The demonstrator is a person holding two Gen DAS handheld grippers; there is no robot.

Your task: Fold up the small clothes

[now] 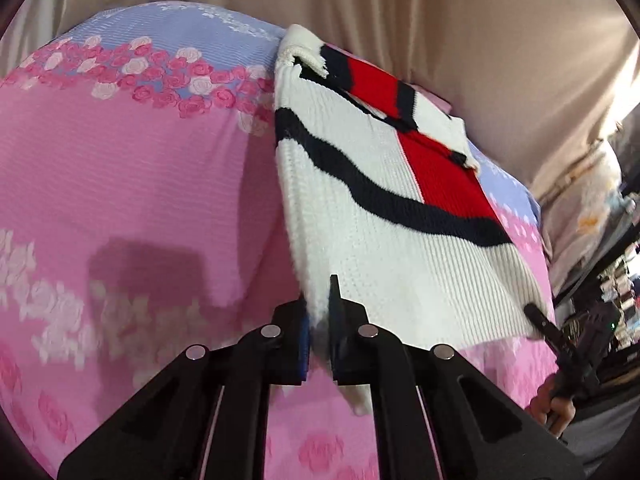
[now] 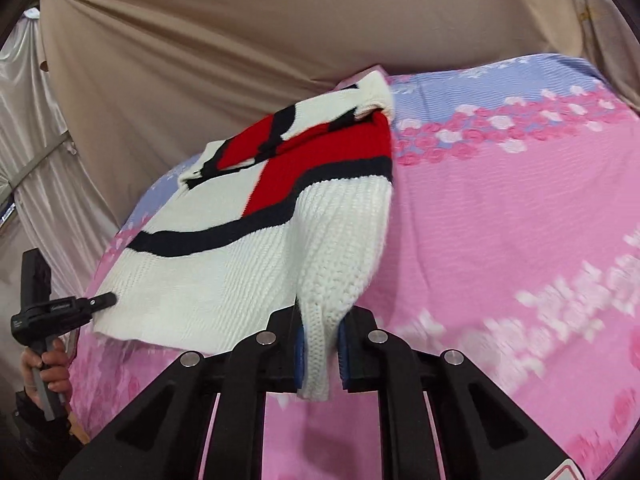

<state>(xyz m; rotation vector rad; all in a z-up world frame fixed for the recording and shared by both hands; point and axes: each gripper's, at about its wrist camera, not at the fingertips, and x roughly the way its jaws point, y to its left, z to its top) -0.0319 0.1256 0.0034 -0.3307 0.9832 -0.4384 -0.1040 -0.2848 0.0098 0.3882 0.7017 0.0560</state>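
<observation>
Sweater: a small white knit sweater (image 1: 360,216) with a dark stripe and red blocks, on the pink flowered bedspread (image 1: 132,168). Its far end, with the collar, looks to rest on the bed toward the beige curtain (image 2: 200,40); its near edge is lifted off the cover.

Left claw: the left gripper (image 1: 318,344) is closed on the near left corner of the hem — white knit runs between its blue-padded fingers and a small tail hangs out below them.

Right claw: the right gripper (image 2: 320,348) is clamped on a thick bunch of the knit at the near right side, which looks like a sleeve or a side edge folded in; a stub of it pokes out under the fingers.

Person: a hand (image 2: 48,368) on the left tool's handle shows at the edge of the right wrist view.

Step in hand: by my reading, the fold of the bottom half up toward the collar — both near corners are gripped and raised, and the cloth sags between them and the bed.

Next move calls for: carrying both corners forward together at an even height, so the hem lands square on the chest and not skewed, then opening both claws only once the cloth lies flat.

Watch for: the right side is bulkier than the left, so it may drag or land crooked; the loose knit could also slip if the two sides pull apart.
</observation>
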